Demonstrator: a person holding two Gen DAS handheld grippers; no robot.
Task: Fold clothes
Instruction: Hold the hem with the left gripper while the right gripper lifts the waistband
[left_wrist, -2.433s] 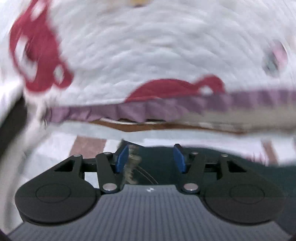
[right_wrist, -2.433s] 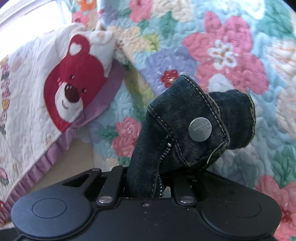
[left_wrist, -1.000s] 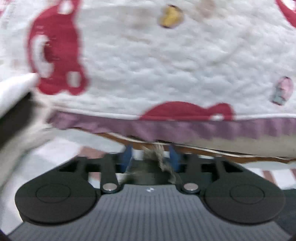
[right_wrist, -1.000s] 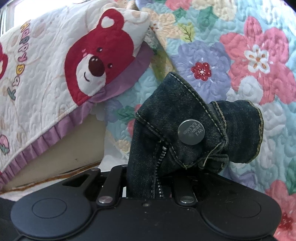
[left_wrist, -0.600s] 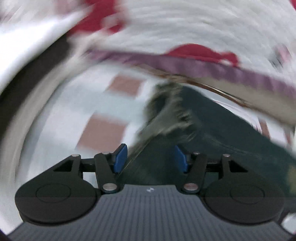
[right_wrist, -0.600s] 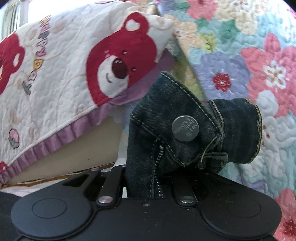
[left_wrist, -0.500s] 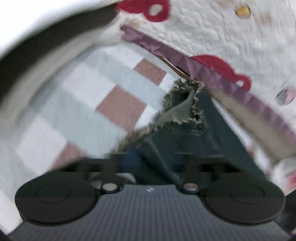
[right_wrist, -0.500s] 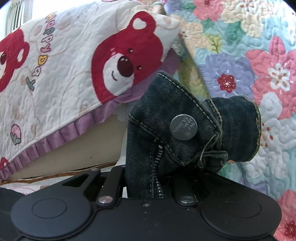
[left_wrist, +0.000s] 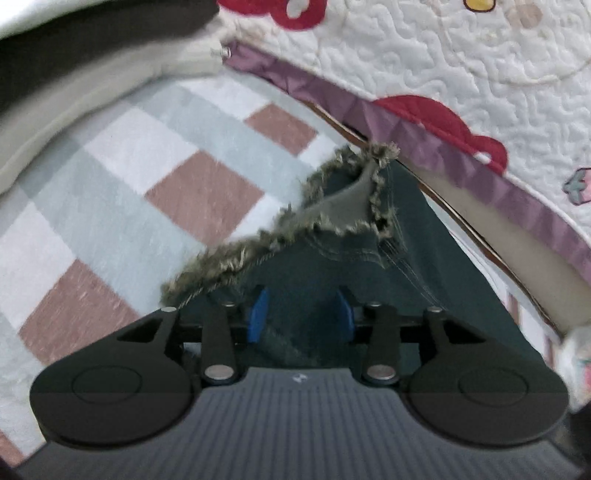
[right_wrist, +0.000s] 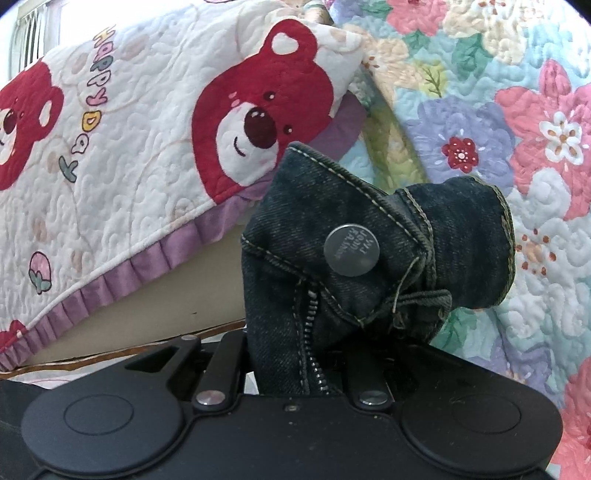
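Right hand-held gripper (right_wrist: 295, 354) clamped on dark jeans (right_wrist: 369, 258) waistband, metal button (right_wrist: 351, 249) just ahead, left hand-held gripper (left_wrist: 300, 314) jaws opening — frayed denim hem (left_wrist: 332, 214) between them, checked rug (left_wrist: 147, 177) beyond.

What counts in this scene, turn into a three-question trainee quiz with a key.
1. True or false: the right tongs are shut on the jeans at the waistband, close to the metal button.
2. In the left wrist view, the frayed hem shows against: A) a wooden table, B) a checked rug, C) a sink.
3. Fill in: the white bear quilt has a ___ frill along its edge.

Key: 1 true; 2 B; 3 purple.
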